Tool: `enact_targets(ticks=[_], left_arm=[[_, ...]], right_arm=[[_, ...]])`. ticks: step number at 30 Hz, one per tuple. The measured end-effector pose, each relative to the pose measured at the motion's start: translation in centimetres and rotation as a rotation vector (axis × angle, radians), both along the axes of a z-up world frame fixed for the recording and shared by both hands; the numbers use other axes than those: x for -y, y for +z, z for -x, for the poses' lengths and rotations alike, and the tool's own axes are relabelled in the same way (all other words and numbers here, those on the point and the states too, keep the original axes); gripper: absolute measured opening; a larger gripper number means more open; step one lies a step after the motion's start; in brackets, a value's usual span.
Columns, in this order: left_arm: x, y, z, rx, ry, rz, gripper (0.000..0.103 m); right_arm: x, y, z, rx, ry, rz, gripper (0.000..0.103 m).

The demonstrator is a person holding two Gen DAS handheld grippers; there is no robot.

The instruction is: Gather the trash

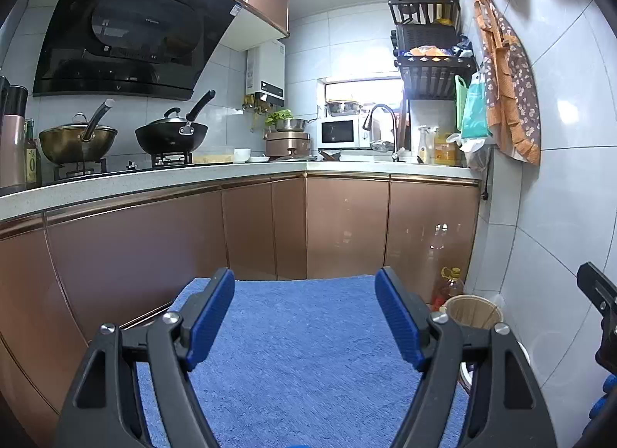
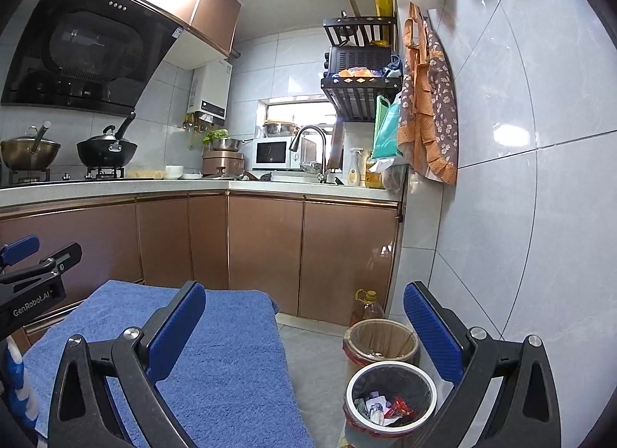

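Observation:
In the right wrist view, a near bin [image 2: 391,396] with a white rim and dark liner stands on the floor and holds crumpled paper and red wrappers [image 2: 387,407]. Behind it stands a second bin [image 2: 380,340] with a tan liner, also seen in the left wrist view [image 1: 472,311]. My right gripper [image 2: 304,326] is open and empty, above the floor between a blue towel [image 2: 200,351] and the bins. My left gripper [image 1: 304,315] is open and empty above the blue towel [image 1: 304,351]. No loose trash shows on the towel.
Copper cabinet doors [image 1: 347,228] run under an L-shaped counter [image 1: 231,170] with woks, microwave and sink. An oil bottle [image 2: 366,307] stands in the corner behind the bins. A tiled wall [image 2: 520,216] with hanging aprons closes the right side.

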State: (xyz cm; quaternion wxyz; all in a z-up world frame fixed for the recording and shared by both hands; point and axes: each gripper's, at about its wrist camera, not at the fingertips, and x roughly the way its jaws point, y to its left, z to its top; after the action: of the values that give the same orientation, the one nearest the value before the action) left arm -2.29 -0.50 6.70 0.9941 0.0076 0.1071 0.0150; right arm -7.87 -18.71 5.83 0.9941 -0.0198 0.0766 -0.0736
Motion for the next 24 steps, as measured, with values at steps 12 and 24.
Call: enact_targets(ticks=[12,24], left_arm=[[0.5,0.3,1.0,0.020,-0.006,-0.017,0.074],[0.1,0.9,1.8,0.044,0.000,-0.017,0.074]], right_arm=[[0.3,0.4,0.4,0.014,-0.002,-0.003,0.103],[0.0,0.7,1.1,0.023,-0.006,-0.009,0.103]])
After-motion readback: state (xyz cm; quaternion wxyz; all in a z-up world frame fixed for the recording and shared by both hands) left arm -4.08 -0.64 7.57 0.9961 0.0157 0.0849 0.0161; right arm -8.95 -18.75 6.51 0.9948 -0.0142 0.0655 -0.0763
